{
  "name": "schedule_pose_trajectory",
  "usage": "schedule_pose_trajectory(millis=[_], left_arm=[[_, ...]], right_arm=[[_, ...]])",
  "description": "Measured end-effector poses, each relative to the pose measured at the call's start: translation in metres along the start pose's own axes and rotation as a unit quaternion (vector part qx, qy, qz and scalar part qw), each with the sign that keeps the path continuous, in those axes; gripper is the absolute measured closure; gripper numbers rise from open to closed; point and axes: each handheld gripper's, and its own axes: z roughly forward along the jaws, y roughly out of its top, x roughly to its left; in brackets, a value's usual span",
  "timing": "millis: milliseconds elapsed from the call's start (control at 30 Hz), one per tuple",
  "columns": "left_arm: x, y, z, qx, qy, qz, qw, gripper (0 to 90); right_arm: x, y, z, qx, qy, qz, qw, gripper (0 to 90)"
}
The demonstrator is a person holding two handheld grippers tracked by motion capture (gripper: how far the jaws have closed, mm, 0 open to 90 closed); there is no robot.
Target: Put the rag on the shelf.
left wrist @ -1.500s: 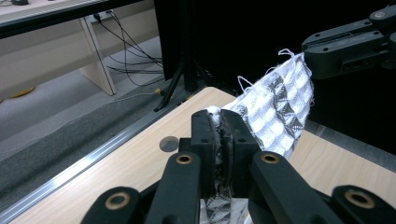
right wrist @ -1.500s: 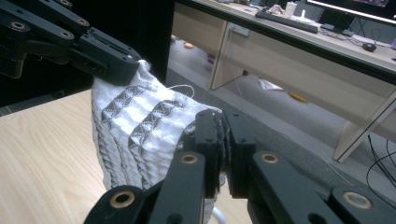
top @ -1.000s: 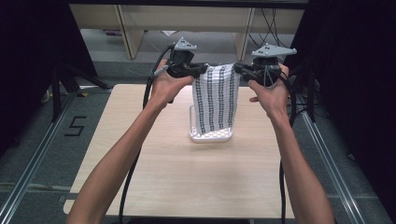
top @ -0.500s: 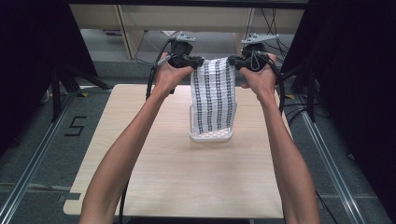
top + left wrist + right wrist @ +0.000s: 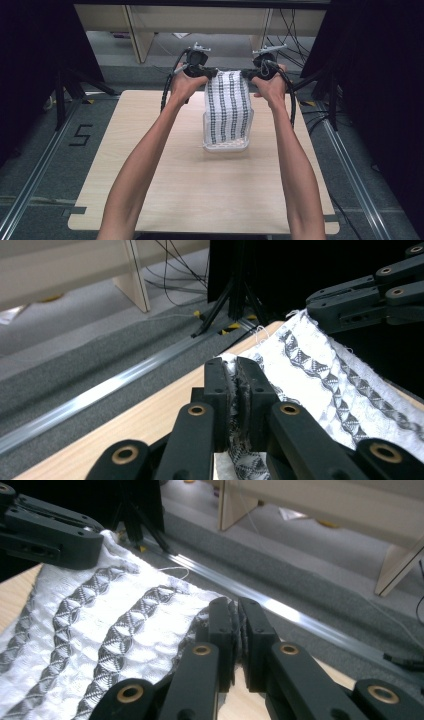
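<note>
A white cloth with dark patterned stripes (image 5: 227,107) hangs stretched between both grippers above the far part of the table. My left gripper (image 5: 211,74) is shut on its top left corner, and my right gripper (image 5: 246,74) is shut on its top right corner. The cloth's lower end drops into a clear plastic bin (image 5: 225,145). In the left gripper view the jaws (image 5: 237,385) pinch bunched cloth (image 5: 330,385), with the other gripper clamped on the far corner. In the right gripper view the jaws (image 5: 236,630) pinch the cloth (image 5: 100,635) edge the same way.
The light wooden table (image 5: 200,190) has bare surface in front of the bin. Dark stands and cables rise beyond its far edge, and metal rails (image 5: 30,175) run along the floor at both sides.
Both grippers have moved farther away and closer together with the cloth held between them. The cloth now hangs narrower over the bin.
</note>
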Motion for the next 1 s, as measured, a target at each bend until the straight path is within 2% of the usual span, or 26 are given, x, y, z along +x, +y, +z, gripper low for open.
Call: schedule_pose_trajectory(millis=[33, 67, 167, 200, 267, 300, 333, 367, 400, 433, 533, 567, 633, 667, 767, 833, 867, 933, 1000], left_arm=[[0.000, 0.000, 0.000, 0.000, 0.000, 0.000, 1.0000, 83.9], [0.001, -0.003, 0.005, 0.008, 0.003, 0.002, 1.0000, 83.7], [0.003, -0.011, 0.012, 0.016, 0.000, -0.007, 0.9999, 83.3], [0.004, -0.014, 0.014, 0.020, 0.001, -0.009, 0.9998, 83.1], [0.005, -0.019, 0.018, 0.024, -0.003, -0.019, 0.9995, 82.7], [0.006, -0.023, 0.020, 0.024, -0.006, -0.028, 0.9993, 82.4], [0.007, -0.027, 0.022, 0.021, -0.009, -0.040, 0.9989, 82.3], [0.007, -0.029, 0.024, 0.023, -0.010, -0.044, 0.9987, 82.3], [0.006, -0.033, 0.026, 0.030, -0.009, -0.043, 0.9986, 82.3], [0.006, -0.035, 0.028, 0.034, -0.010, -0.043, 0.9985, 82.3], [0.005, -0.040, 0.032, 0.046, -0.012, -0.041, 0.9980, 81.6], [0.005, -0.040, 0.032, 0.046, -0.012, -0.041, 0.9980, 81.2], [0.005, -0.045, 0.035, 0.070, -0.020, -0.039, 0.9966, 78.6], [0.005, -0.046, 0.035, 0.073, -0.016, -0.035, 0.9966, 77.0], [0.007, -0.051, 0.038, 0.080, -0.012, -0.044, 0.9957, 70.0], [0.009, -0.054, 0.038, 0.085, -0.009, -0.045, 0.9953, 68.3], [0.010, -0.055, 0.037, 0.084, -0.008, -0.047, 0.9953, 66.9], [0.013, -0.055, 0.035, 0.084, -0.006, -0.054, 0.9950, 62.1], [0.015, -0.053, 0.030, 0.081, -0.003, -0.052, 0.9954, 60.6]], right_arm=[[0.000, 0.000, 0.000, 0.000, 0.000, 0.000, 1.0000, 86.2], [-0.001, -0.005, 0.007, 0.011, 0.002, 0.004, 0.9999, 86.1], [-0.003, -0.009, 0.013, 0.025, 0.000, 0.008, 0.9997, 86.0], [-0.004, -0.010, 0.016, 0.021, -0.002, 0.009, 0.9997, 85.9], [-0.005, -0.013, 0.018, 0.038, 0.005, 0.013, 0.9992, 85.7], [-0.005, -0.014, 0.019, 0.041, 0.005, 0.018, 0.9990, 85.7], [-0.006, -0.017, 0.021, 0.039, 0.005, 0.012, 0.9992, 85.7], [-0.005, -0.018, 0.022, 0.050, 0.006, 0.019, 0.9985, 85.7], [-0.007, -0.021, 0.025, 0.041, 0.003, 0.010, 0.9991, 85.7], [-0.007, -0.023, 0.026, 0.052, 0.010, 0.018, 0.9984, 85.6], [-0.009, -0.031, 0.032, 0.054, 0.013, 0.014, 0.9983, 84.9], [-0.008, -0.032, 0.031, 0.068, 0.015, 0.026, 0.9972, 84.7], [-0.010, -0.036, 0.035, 0.062, 0.018, 0.028, 0.9975, 84.1], [-0.011, -0.038, 0.036, 0.072, 0.018, 0.022, 0.9970, 83.8], [-0.013, -0.042, 0.038, 0.078, 0.018, 0.029, 0.9964, 80.9], [-0.014, -0.045, 0.038, 0.095, 0.017, 0.039, 0.9946, 76.3], [-0.016, -0.046, 0.038, 0.098, 0.015, 0.029, 0.9947, 74.3], [-0.017, -0.047, 0.037, 0.092, 0.011, 0.032, 0.9952, 71.7], [-0.017, -0.046, 0.034, 0.083, 0.015, 0.050, 0.9951, 68.9]])
